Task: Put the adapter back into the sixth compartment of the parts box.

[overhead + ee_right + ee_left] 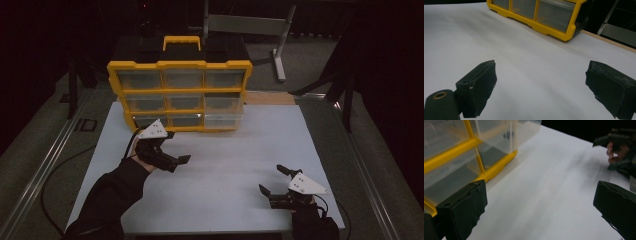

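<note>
One yellow-framed organizer [180, 95] with nine clear drawers, in three rows of three, stands at the far edge of a white table [235, 165], its single yellow carry handle [182, 42] on top. The bottom-right drawer [222, 120] sits pulled slightly forward of its neighbours; in the left tool's view a small dark item shows blurred inside that corner drawer, too unclear to name. Two hand-held tools work the table. The left tool [182, 161], gripped by a hand in a dark sleeve [112, 192], hovers just in front of the organizer's lower-left corner, jaws spread wide and holding nothing; its own view shows the yellow frame [471, 143] close on one side and open table between the jaws. The right tool [272, 180] rests low near the table's front right corner, well apart from the organizer, jaws likewise wide and empty, pointed across bare table toward the drawers [554, 13]. Nothing lies between either tool and the organizer. Cables trail from both tools. A strip of wooden board [270, 98] shows behind the white surface. Beyond it, a grey metal stand [277, 50] rises from a grey floor, with black curtains closing in the dim room.
</note>
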Available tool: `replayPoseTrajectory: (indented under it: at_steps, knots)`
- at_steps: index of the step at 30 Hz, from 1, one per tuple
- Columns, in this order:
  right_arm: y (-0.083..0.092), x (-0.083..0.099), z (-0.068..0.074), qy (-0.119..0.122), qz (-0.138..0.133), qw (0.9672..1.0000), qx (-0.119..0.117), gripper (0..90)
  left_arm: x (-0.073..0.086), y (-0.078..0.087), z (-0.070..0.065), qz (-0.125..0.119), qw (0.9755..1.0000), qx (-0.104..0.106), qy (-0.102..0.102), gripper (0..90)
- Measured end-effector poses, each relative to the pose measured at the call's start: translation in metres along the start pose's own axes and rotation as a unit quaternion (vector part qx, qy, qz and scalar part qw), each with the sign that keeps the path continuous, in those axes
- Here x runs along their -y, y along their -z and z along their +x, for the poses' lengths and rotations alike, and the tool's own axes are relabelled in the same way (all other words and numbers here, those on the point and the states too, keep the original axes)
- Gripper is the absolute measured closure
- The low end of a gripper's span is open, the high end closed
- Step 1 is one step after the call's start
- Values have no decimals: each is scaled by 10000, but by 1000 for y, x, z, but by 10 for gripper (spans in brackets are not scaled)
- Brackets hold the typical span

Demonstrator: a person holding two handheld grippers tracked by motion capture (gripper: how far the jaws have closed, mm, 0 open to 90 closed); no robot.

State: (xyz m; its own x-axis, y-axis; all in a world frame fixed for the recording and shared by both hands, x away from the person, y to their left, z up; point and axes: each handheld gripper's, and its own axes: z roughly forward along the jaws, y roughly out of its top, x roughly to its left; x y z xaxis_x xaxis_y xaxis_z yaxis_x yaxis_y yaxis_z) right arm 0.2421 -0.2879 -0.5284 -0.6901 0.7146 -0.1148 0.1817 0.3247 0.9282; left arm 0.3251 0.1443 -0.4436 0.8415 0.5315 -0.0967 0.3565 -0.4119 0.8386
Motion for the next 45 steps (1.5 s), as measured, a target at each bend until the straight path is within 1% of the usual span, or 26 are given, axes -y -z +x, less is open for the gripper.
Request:
replayPoseTrajectory:
  at_steps: [2,3,5,6,7,8,10,11,12,14,15,16,18,19,24,25,26,28,29,30,31,33,34,35,37,45]
  knots:
    - [0,0,0,-3,6,10000,-1,97,7,0,-1,19,10000,-38,-25,0]
    - [0,0,0,1,11,10000,-1,97,10,1,-2,11,10000,-1,-29,0]
    - [0,0,0,0,14,10000,-10,97,17,3,-2,-29,10000,-66,-18,0]
    - [0,0,0,-2,15,10000,-10,97,20,5,-2,-108,9999,26,20,0]
    - [0,0,0,1,14,10000,-10,97,23,6,-2,-109,9999,18,39,0]
    - [0,0,0,4,15,10000,-8,97,27,7,-3,-84,10000,-28,8,0]
    - [0,0,0,-2,15,10000,-1,97,34,9,-3,-27,10000,-2,35,0]
    - [0,0,0,3,15,10000,-1,97,37,10,-4,-43,10000,-26,34,0]
    - [0,0,0,3,15,10000,-1,97,37,10,-4,-43,10000,-26,34,0]
    - [0,0,0,14,29,10000,-3,97,47,14,-4,-79,9999,-8,84,0]
    - [-1,0,0,10,24,10000,-6,97,49,15,-4,-59,10000,-12,74,0]
    - [-1,0,0,13,28,10000,-10,97,52,16,-5,-49,9999,-59,69,0]
    - [-1,0,0,11,29,10000,-2,97,58,18,-5,-42,9999,-34,91,0]
    - [-1,0,0,12,28,10000,-4,97,62,19,-6,-27,9999,-71,92,0]
    - [-1,0,0,15,34,10000,-4,97,75,23,-7,-105,9998,70,144,0]
    - [0,0,0,24,34,10000,4,97,77,24,-7,-109,9999,51,99,0]
    - [0,0,0,15,33,10000,9,97,80,25,-8,-123,9998,79,94,0]
    - [0,0,0,-1,40,10000,17,97,85,26,-9,-112,9999,31,96,0]
    - [0,0,0,4,41,10000,15,97,87,27,-9,-100,9999,54,114,0]
    - [-1,0,0,16,43,10000,8,97,90,27,-9,-92,9999,16,128,0]
    - [-1,0,0,33,49,10000,5,97,92,27,-9,-103,9998,41,145,0]
    - [-1,0,1,34,57,10000,-3,96,98,27,-10,-80,9998,5,167,0]
    - [-1,0,1,34,59,10000,-3,97,101,27,-10,-77,9998,19,184,0]
    - [-1,0,1,40,55,10000,-2,97,104,27,-10,-47,9998,29,210,0]
    - [-1,0,0,26,50,10000,2,97,109,26,-10,32,9998,-13,190,0]
    - [-1,0,1,39,62,10000,7,97,124,30,-10,81,9995,-121,273,0]
